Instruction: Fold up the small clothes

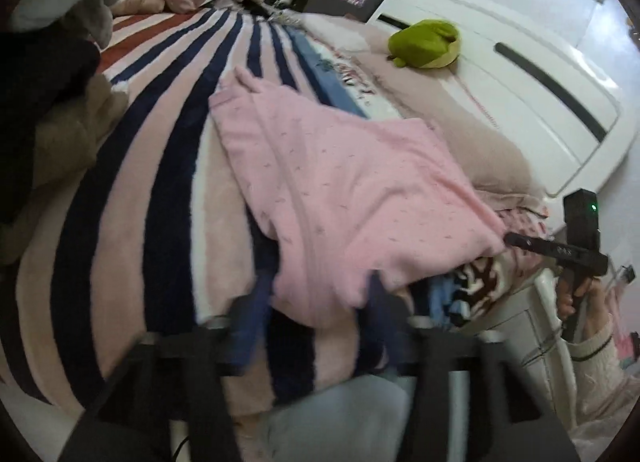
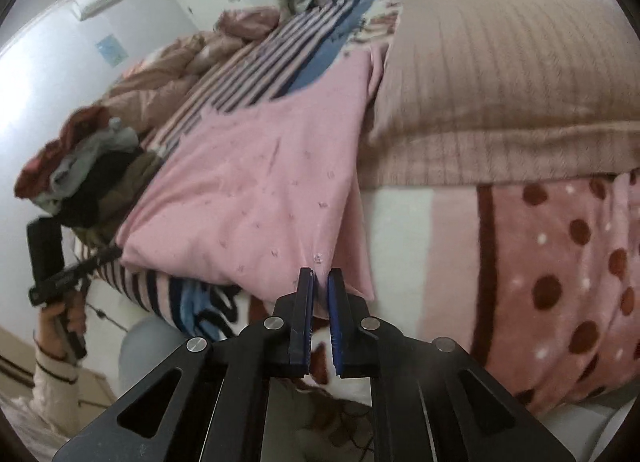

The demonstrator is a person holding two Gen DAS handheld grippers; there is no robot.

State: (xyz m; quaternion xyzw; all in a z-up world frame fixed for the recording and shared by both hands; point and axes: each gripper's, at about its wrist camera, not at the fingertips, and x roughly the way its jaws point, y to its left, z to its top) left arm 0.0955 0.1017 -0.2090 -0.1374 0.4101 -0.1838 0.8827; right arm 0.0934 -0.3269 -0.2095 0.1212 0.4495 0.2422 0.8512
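Observation:
A pink garment (image 1: 340,190) with small printed marks lies spread on the striped blanket (image 1: 168,166) on the bed. It also shows in the right wrist view (image 2: 248,190). My left gripper (image 1: 316,294) is open, its blurred blue fingers astride the garment's near edge. My right gripper (image 2: 320,282) is shut on the garment's near right corner. The right gripper also shows in the left wrist view (image 1: 516,240), at that same corner. The left gripper also shows in the right wrist view (image 2: 108,254), at the garment's left corner.
A pile of folded and loose clothes (image 1: 60,62) sits at the left of the bed. A beige pillow (image 2: 500,94) lies right of the garment. A green plush toy (image 1: 424,44) rests by the white headboard (image 1: 520,74). A polka-dot blanket (image 2: 560,282) hangs at the right.

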